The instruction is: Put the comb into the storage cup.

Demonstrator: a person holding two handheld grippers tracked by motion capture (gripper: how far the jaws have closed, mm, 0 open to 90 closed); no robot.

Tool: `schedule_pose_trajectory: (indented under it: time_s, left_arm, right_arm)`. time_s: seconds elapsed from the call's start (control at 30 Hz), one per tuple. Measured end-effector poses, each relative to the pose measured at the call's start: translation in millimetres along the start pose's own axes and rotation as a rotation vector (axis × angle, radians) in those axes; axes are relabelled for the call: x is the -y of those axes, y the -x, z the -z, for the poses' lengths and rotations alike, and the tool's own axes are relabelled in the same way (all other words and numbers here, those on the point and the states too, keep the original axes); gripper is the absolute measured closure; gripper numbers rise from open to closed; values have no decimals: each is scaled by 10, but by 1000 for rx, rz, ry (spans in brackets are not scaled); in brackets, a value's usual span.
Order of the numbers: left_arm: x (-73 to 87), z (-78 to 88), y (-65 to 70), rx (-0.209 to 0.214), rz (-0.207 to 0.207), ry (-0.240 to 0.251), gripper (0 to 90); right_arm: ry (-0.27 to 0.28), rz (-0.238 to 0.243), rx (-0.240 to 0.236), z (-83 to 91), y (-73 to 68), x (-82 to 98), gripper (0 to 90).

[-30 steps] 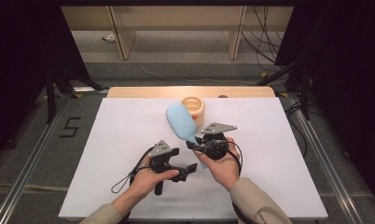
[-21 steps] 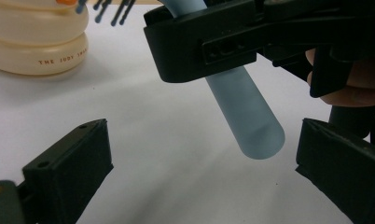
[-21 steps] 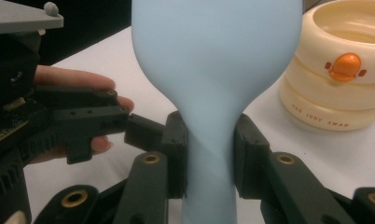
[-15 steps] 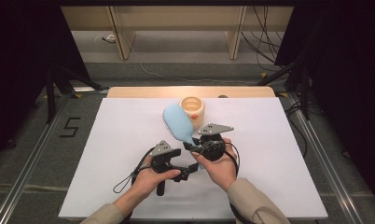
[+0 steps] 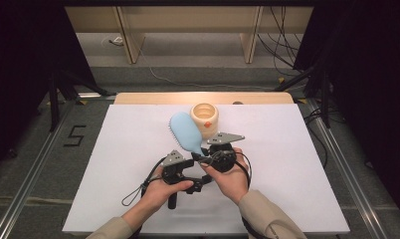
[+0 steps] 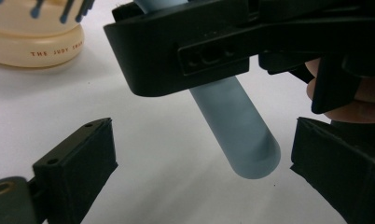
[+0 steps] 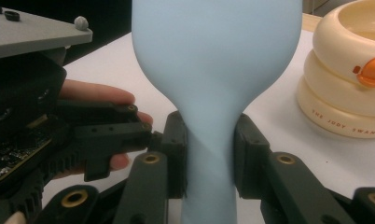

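The right gripper (image 5: 204, 158) is clamped on the neck of the pale blue hairbrush (image 5: 186, 132), just where the oval head narrows into the handle; the right gripper view shows both pads pressed against that neck (image 7: 208, 154), so the brush hangs off the white table (image 5: 297, 164) rather than lying on it; its long axis runs from the head, far and a little left, beside the cream stacked-ring cup (image 5: 205, 117), down to the handle end, near and right, tilting toward the person; the left gripper (image 5: 194, 185) sits just near of the right one, almost touching it, and it is the hand placed to take the free handle; its jaws stand wide apart, have just been closing a little, and press on nothing; in the left gripper view the rounded handle end (image 6: 244, 135) hangs between the two black jaws but clear of both, the left jaw well off to one side, the right jaw closer; so, as I judge it, the coming move turns on this: the handle already lies within the left jaws' gap, along their reach, and they need only finish closing around it before the right grip lets go; the high view gives the whole lie of the brush and the two hands together, yet hides the handle under the grippers; the left gripper view shows that handle and the bristle tips (image 6: 66, 13) over the cup (image 6: 34, 39), while the right gripper view gives the smooth back of the head and the grip itself
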State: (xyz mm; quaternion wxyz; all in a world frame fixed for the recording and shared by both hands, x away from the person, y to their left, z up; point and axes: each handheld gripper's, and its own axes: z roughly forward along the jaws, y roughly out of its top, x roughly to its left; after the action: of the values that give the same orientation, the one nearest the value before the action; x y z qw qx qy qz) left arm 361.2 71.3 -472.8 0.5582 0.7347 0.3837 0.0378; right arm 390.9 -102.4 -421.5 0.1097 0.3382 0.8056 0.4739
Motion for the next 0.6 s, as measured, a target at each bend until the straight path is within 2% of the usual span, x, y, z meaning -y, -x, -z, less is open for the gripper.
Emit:
schedule_pose_trajectory:
  time_s: [0.6]
  left_arm:
    - [12, -15, -9, -10, 15, 2, 115]
  right_arm:
    - [-3, 1, -12, -51, -44, -11, 704]
